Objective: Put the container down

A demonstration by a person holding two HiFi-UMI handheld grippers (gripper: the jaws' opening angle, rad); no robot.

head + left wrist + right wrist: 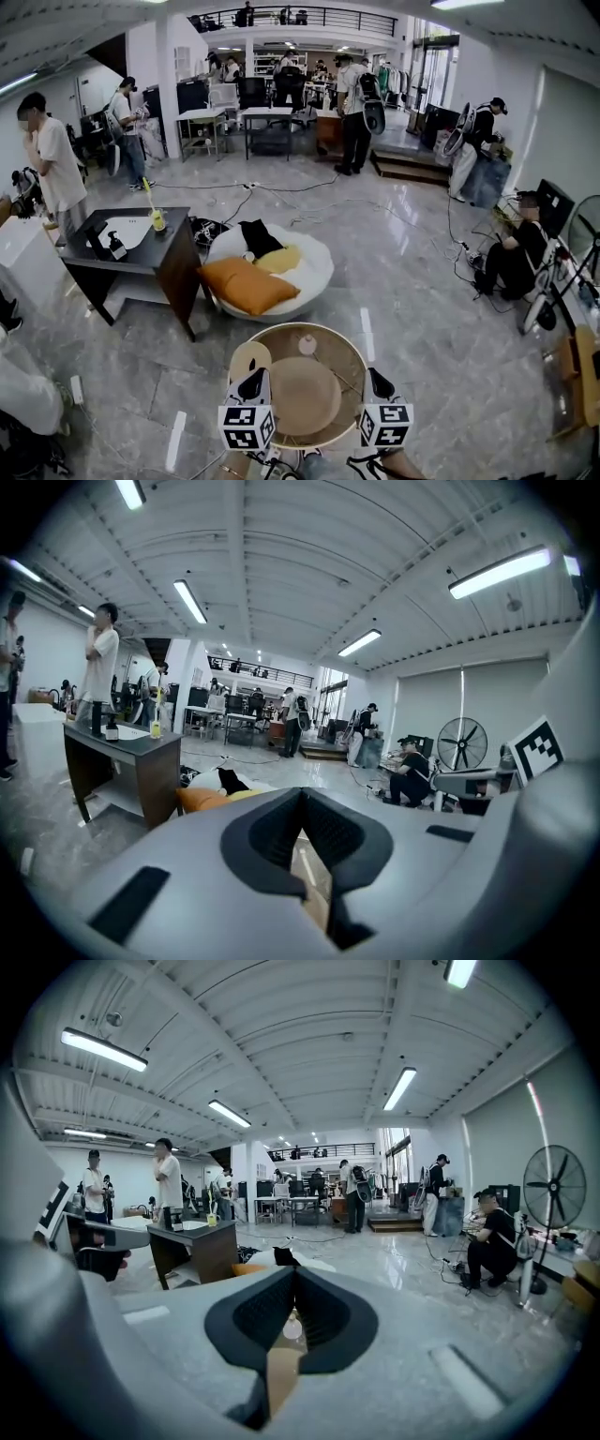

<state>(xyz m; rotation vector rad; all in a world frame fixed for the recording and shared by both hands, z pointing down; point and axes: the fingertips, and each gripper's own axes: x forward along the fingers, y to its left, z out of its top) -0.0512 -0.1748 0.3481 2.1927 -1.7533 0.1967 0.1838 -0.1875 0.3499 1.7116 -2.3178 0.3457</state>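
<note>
- container (349, 356): round, shallow and tan, looks woven or bamboo. It sits directly between the two grippers, its near edge hidden behind their marker cubes.
- It seems to be off the floor (441, 309), carried by its two sides (my read; no view shows its underside).
- Inside it, a flat tan disc (302, 396) lies between the two tips, and a small white knob (307, 345) sits just past them.
- left gripper (253, 377): the tip sits on the container's left rim. Its own view shows the jaws (302, 803) drawn together, with only a thin tan sliver of container (309, 883) in the gap. I read that as clamped on the rim.
- right gripper (377, 382): the tip is on the opposite rim. In its own view the jaws (295, 1283) meet at the tip, with the tan wall (279, 1372) and the white knob (292, 1327) showing in the gap below. I judge it pinched on the thin rim.
- Handling guess: light and fairly stiff, but the rim is thin and may flex or slip out of a narrow pinch. The loose disc and knob will slide if it tips.
- Best hold: opposite points of the rim, as now, kept level.
- Pose: both grippers are side by side and parallel, pointing forward and slightly down, with the marker cubes facing up. The hands are barely in frame at the bottom edge.
- Risk: lowering unevenly would tilt the container and spill what is in it.
</note>
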